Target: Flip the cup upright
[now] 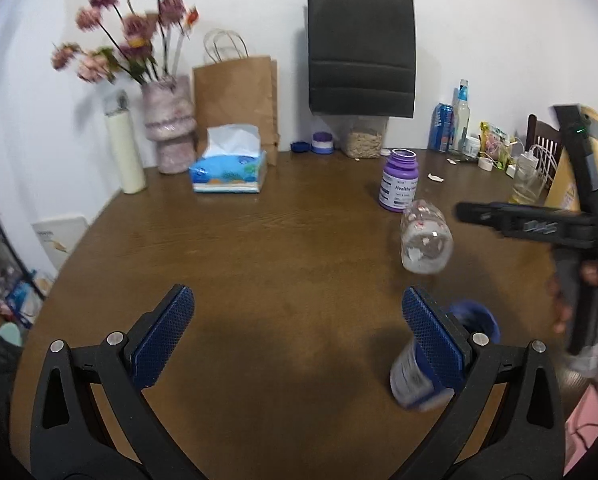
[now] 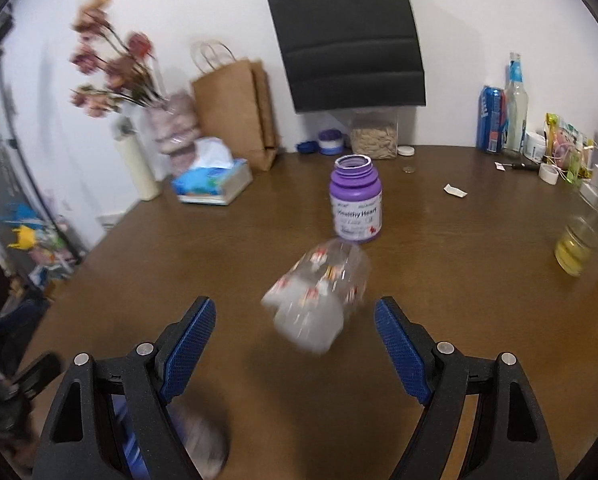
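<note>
A lived-in home: a round brown wooden dining table [image 1: 259, 240] against a white wall, and along the table's far edge a pink vase of dried flowers [image 1: 170, 124], a blue tissue box [image 1: 229, 170], a brown paper shopping bag [image 1: 237, 100] and snack packets [image 2: 565, 142].

Even indoor light, soft shadows; fisheye bends the edges; the cup [image 2: 319, 300] blurs, perhaps from motion.

A purple bottle [image 2: 355, 200] stands open on the wooden table [image 2: 459, 248], a tissue box [image 1: 227, 170] near the wall.

"Healthy Heart" on purple bottle [image 2: 355, 200]
</note>
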`<state>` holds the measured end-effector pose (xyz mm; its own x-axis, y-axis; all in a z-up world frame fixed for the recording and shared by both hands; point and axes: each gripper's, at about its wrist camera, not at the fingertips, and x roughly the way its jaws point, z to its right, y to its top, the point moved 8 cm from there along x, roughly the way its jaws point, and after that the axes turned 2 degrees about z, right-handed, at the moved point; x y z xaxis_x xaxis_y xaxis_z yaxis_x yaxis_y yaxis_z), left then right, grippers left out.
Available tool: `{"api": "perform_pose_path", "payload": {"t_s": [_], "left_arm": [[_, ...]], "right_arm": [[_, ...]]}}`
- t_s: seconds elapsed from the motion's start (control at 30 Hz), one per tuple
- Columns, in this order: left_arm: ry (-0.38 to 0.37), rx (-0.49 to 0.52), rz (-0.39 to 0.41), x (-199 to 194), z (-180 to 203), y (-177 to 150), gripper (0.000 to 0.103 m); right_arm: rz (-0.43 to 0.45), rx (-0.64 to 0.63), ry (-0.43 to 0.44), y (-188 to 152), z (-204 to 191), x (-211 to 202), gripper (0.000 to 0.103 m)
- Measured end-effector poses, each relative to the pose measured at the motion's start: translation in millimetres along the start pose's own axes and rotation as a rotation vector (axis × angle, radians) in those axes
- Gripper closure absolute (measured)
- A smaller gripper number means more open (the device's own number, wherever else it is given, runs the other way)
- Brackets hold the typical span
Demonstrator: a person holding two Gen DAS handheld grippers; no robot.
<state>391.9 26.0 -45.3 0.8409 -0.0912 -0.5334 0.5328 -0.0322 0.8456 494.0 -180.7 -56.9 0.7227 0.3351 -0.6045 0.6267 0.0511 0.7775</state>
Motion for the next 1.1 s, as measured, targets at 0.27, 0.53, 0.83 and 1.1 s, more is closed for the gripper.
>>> {"api": "perform_pose_path", "payload": {"t_s": [0.27, 0.53, 0.83, 1.1], "left_arm": [[-0.053, 0.015, -0.083, 69.5, -2.5, 26.1, 0.0], [-0.037, -0.08, -0.075, 121.0, -17.8, 48.0, 0.001], [-0.207, -0.15, -0.167, 157.5, 6.7, 22.5, 0.037], [-0.189, -0.15, -0.184, 154.7, 7.4, 15.7, 0.048]], "right_arm": [[-0.127, -0.1, -0.035, -7.1, -18.4, 89.4, 0.03], [-0.101, -0.541, 0.348, -29.1, -110.5, 80.5, 0.03], [-0.125, -0.6, 0.32, -43.1, -84.0, 71.0, 0.021], [-0.088, -0.416, 0.243, -28.4, -28.9, 72.6, 0.021]]}}
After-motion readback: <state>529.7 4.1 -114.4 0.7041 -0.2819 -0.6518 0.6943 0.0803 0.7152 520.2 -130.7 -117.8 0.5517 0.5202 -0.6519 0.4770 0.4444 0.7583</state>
